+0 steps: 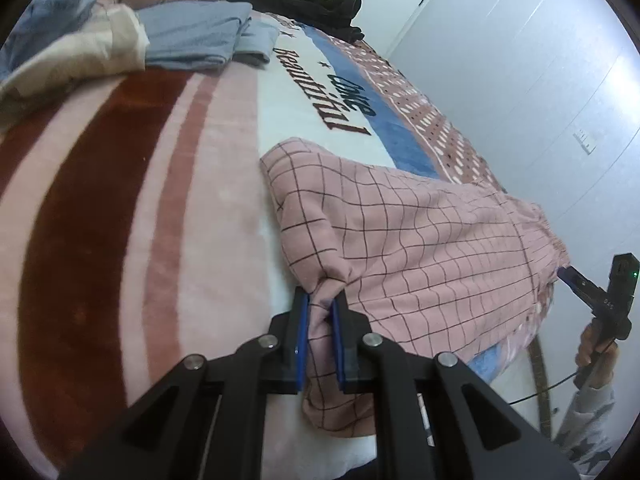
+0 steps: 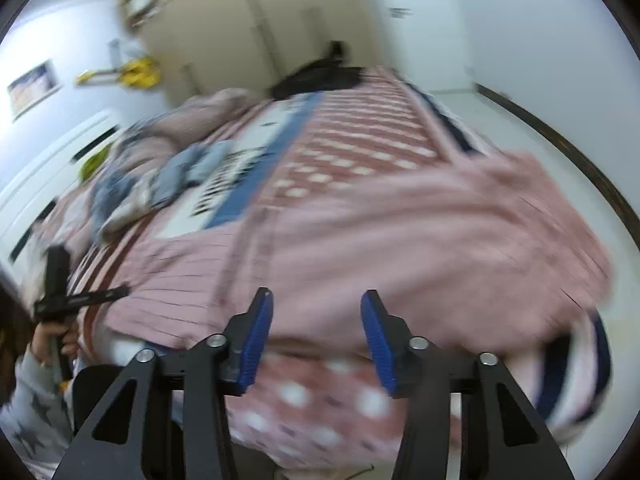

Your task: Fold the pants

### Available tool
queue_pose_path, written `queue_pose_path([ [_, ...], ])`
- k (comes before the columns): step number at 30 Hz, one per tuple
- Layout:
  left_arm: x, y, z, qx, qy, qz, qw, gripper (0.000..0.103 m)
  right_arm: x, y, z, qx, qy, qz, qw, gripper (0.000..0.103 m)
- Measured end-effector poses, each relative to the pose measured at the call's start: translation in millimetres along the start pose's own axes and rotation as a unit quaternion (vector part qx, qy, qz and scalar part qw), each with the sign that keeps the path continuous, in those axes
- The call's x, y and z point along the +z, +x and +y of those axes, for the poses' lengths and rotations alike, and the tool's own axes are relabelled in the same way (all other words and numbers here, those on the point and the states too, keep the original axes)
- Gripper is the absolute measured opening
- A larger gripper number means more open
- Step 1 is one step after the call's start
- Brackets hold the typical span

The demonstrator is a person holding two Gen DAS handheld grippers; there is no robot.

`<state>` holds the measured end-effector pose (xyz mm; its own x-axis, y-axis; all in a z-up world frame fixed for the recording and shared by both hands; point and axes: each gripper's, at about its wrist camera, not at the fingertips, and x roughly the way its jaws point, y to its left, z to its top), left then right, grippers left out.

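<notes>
Blue-padded fingers (image 1: 303, 320) of the left gripper (image 1: 322, 308) pinch a bunched corner of the pink checked pants (image 1: 420, 240) at lower centre. These pants lie spread on the striped blanket (image 1: 120, 200), reaching the right bed edge. Blurred, the right gripper (image 2: 316, 320) hangs parted, grasping nothing, above the cloth.

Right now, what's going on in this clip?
A person is folding pink checked pants on a bed covered with a striped blanket. The left hand-held gripper is shut on a bunched edge of the pants near the bed's edge. The right hand-held gripper is open, with the pants just beyond its fingers; that view is motion-blurred. The pants look partly folded. Folded blue clothes and a black garment lie farther up the bed.
</notes>
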<state>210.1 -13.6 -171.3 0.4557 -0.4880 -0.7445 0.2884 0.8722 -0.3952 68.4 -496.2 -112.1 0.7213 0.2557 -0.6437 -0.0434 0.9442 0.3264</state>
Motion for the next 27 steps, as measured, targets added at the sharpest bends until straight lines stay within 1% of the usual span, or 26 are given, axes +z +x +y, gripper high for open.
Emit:
queue_pose_path([
  [1,2,-3,-5,0.015,0.009,-0.003,0.9998,0.013,-4,-4,-12,-0.005,0.015,0.0,1.0,0.057],
  [2,5,-6,-10,0.029,0.018,-0.009,0.9994,0.021,-9,-9,-24,-0.009,0.032,-0.001,0.999,0.066],
  [3,9,-11,-17,0.044,0.028,-0.018,0.9985,0.027,-14,-14,-38,-0.011,0.053,-0.004,0.999,0.07],
  [4,13,-16,-21,0.046,0.035,-0.029,0.9979,0.038,-19,-17,-50,-0.009,0.076,-0.008,0.997,0.078],
  [5,16,-22,-27,0.042,0.043,-0.042,0.9973,0.044,-23,-19,-61,-0.003,0.098,-0.012,0.995,0.079],
  [7,24,-31,-39,0.033,0.051,-0.061,0.9963,0.047,-28,-17,-79,0.014,0.135,-0.012,0.991,0.079],
  [8,28,-34,-46,0.031,0.053,-0.069,0.9957,0.051,-31,-12,-90,0.028,0.161,-0.011,0.986,0.079],
  [9,31,-36,-53,0.03,0.056,-0.075,0.9951,0.053,-31,-9,-95,0.036,0.174,-0.015,0.984,0.08],
  [11,35,-38,-65,0.026,0.063,-0.087,0.9939,0.059,-28,-4,-104,0.054,0.193,-0.037,0.979,0.084],
  [13,38,-39,-76,0.017,0.066,-0.098,0.9929,0.061,-21,-1,-114,0.063,0.215,-0.07,0.972,0.085],
  [14,39,-39,-79,0.016,0.066,-0.101,0.9926,0.061,-16,4,-123,0.064,0.237,-0.084,0.966,0.085],
  [16,42,-38,-83,0.016,0.066,-0.107,0.992,0.061,-10,13,-131,0.073,0.265,-0.099,0.956,0.086],
  [17,43,-37,-85,0.018,0.067,-0.108,0.9918,0.061,-6,16,-134,0.071,0.275,-0.109,0.953,0.086],
  [18,43,-37,-85,0.018,0.067,-0.108,0.9917,0.061,0,18,-133,0.06,0.277,-0.113,0.952,0.086],
  [19,43,-36,-86,0.019,0.066,-0.108,0.9917,0.061,4,18,-131,0.048,0.273,-0.116,0.954,0.078],
  [20,42,-35,-85,0.019,0.065,-0.108,0.9918,0.061,7,18,-131,0.038,0.269,-0.118,0.955,0.051],
  [21,42,-35,-84,0.018,0.063,-0.109,0.9919,0.061,12,19,-129,0.025,0.261,-0.117,0.958,0.032],
  [22,41,-35,-83,0.019,0.062,-0.109,0.9919,0.061,18,24,-128,0.028,0.26,-0.111,0.959,0.006],
  [23,40,-37,-82,0.02,0.06,-0.11,0.9919,0.061,22,28,-128,0.037,0.265,-0.104,0.958,0.006],
  [24,39,-38,-80,0.022,0.059,-0.112,0.9918,0.061,27,29,-126,0.044,0.265,-0.105,0.958,0.006],
  [26,38,-42,-76,0.027,0.056,-0.117,0.9912,0.061,38,24,-110,0.03,0.228,-0.121,0.966,0.006],
  [27,38,-45,-74,0.028,0.054,-0.12,0.991,0.061,50,17,-92,0.021,0.193,-0.136,0.972,0.006],
])
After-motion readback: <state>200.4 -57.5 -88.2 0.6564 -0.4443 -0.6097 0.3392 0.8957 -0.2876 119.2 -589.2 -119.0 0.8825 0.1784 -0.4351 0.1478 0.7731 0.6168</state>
